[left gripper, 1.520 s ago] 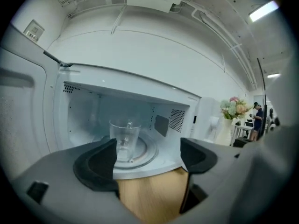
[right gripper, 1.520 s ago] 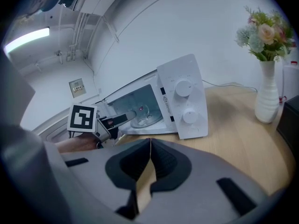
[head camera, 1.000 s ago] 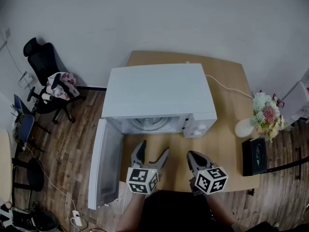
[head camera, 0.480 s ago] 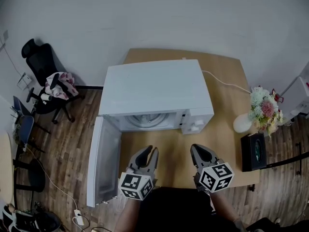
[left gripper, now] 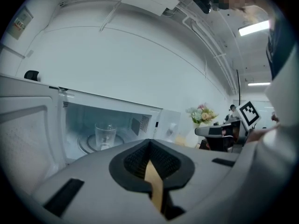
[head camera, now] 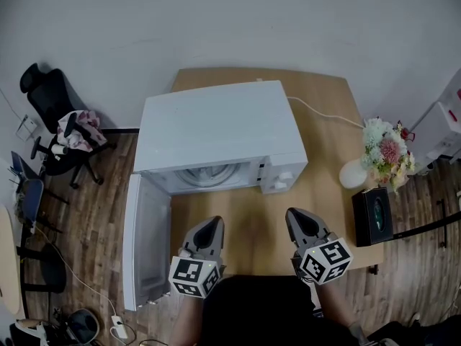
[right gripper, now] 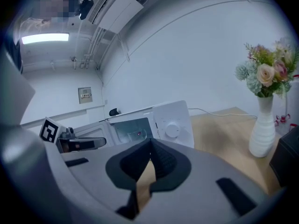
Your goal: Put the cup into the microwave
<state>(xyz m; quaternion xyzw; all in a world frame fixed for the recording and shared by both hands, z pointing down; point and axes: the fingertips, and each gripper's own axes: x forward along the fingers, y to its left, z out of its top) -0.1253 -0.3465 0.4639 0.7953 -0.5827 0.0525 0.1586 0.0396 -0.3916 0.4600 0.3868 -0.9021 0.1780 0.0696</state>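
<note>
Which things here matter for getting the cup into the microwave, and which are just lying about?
Job: cup, already inside; microwave; its open door; left gripper; right gripper.
Lying about: flower vase; black box; office chair.

wall [head camera: 230, 20]: white | floor [head camera: 94, 215]: dark wood planks | chair [head camera: 40, 89]: black, left

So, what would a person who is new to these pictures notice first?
The big white microwave in the middle of the wooden table, its door swung open to the left, with a clear cup standing on the turntable inside. Near its front hang the left gripper and right gripper, both shut and empty; a vase of flowers stands at the table's right edge.
</note>
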